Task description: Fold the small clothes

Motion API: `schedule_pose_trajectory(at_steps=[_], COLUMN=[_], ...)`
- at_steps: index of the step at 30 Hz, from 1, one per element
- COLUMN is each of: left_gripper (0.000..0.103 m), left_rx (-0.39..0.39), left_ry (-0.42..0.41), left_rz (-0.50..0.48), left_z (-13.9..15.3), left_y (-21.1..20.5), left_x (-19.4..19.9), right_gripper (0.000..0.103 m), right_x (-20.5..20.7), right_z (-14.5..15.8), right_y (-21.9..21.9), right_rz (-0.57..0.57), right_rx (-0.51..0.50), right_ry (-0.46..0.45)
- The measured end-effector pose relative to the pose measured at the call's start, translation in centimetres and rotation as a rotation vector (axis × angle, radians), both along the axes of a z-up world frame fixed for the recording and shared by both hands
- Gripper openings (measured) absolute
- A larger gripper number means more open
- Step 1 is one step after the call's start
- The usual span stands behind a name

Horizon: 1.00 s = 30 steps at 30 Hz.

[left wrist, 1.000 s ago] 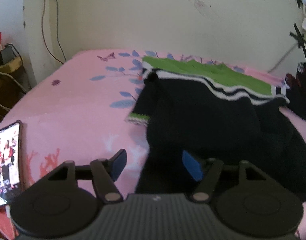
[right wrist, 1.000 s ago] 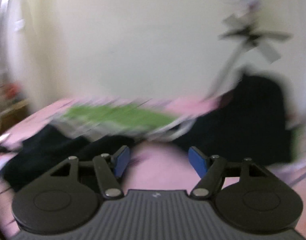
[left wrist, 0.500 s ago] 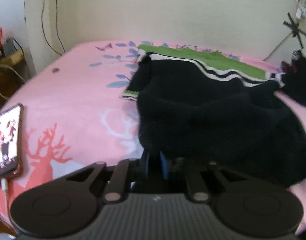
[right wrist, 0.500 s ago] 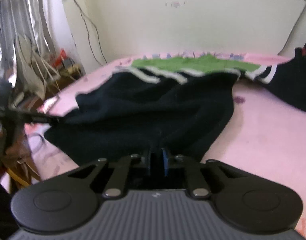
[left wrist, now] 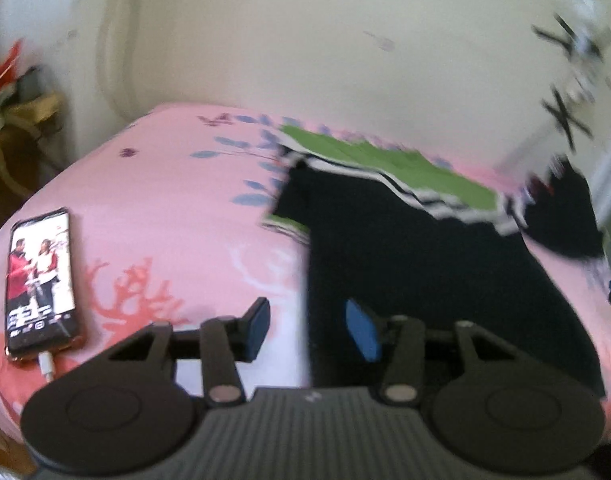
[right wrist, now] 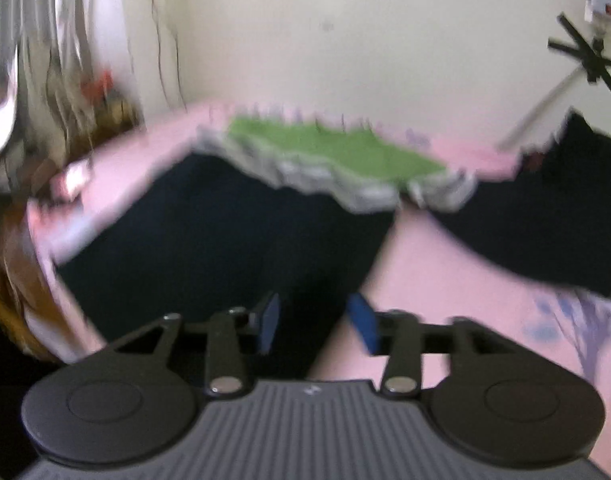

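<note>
A small dark navy sweater [left wrist: 417, 264] with a green yoke and white stripes lies spread on the pink bedsheet [left wrist: 153, 216]. My left gripper [left wrist: 307, 330] is open and empty over the sweater's near left hem edge. In the right wrist view the same sweater [right wrist: 233, 232] lies in front, green part at the far end. My right gripper [right wrist: 315, 322] is open and empty above the sweater's near right corner. Both views are motion-blurred.
A phone [left wrist: 39, 280] with a lit screen and a charging cable lies on the bed's left edge. Another dark garment [right wrist: 553, 216] lies at the right, also seen in the left wrist view [left wrist: 561, 212]. A wall runs behind the bed. Cluttered furniture stands left of it.
Half a second ago both grippers were shut on the sweater's near hem. Both have now opened and let it go, and the hem lies flat on the bed.
</note>
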<state>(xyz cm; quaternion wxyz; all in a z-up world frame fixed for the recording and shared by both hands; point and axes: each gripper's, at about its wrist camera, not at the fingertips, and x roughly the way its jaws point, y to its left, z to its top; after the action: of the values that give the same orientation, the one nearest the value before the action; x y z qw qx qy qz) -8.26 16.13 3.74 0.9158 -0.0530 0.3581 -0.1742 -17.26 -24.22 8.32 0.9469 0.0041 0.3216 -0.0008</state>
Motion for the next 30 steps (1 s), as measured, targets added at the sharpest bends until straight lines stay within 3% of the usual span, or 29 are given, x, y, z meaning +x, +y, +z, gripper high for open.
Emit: schedule_pose_trajectory(at_steps=[4,7,9,12,14,15,16,18,19,24,30], left_gripper=[0.043,0.044,0.049,0.052,0.053,0.054,0.055,0.056,0.056,0.056,0.056], left_rx=[-0.054,-0.063,-0.062,-0.081,-0.106,-0.119,-0.134,-0.162,-0.175,-0.223,-0.222], left_ry=[0.012,-0.013,-0.044,-0.090,-0.115,-0.123,-0.130,-0.138,-0.141,-0.124,-0.129], left_rz=[0.043,0.016,-0.004,-0.014,-0.008,-0.004,-0.002,-0.003,-0.005,0.007,0.061], left_z=[-0.6,-1.0,-0.9,-0.5,-0.5,-0.5,-0.5,-0.7,-0.9,-1.8,-1.7], left_y=[2.1,3.1,3.7,5.0,6.1,6.6,7.1,7.9,8.3,9.7,10.8], left_x=[0.7,-0.4,-1.5,-3.1,-3.7,-3.8,-3.9,-3.8,-3.6,-2.0,-2.0], right_gripper=[0.046,0.045,0.045,0.046,0.049,0.047,0.039,0.023,0.000,0.000,0.000], right_x=[7.8,14.9,20.0,26.7,30.2,31.5,32.5,33.3,33.9,37.6,43.0], right_z=[1.9,0.6,-1.5,-5.0,-7.2,-8.1,-8.8,-8.8,-8.4,-5.7,2.0], right_y=[5.7,12.4,16.6,20.8,22.5,22.5,22.4,21.4,20.9,23.8,30.1], right_rz=[0.218,0.425,0.514,0.557,0.537,0.501,0.475,0.458,0.452,0.480,0.627], right_rx=[0.026,0.035,0.004,-0.034,-0.121,-0.157,-0.153,-0.105,-0.058,0.202,0.470], right_ry=[-0.098,-0.081,-0.037,0.057,0.116,0.157,0.203,0.218,0.235,0.252,0.048])
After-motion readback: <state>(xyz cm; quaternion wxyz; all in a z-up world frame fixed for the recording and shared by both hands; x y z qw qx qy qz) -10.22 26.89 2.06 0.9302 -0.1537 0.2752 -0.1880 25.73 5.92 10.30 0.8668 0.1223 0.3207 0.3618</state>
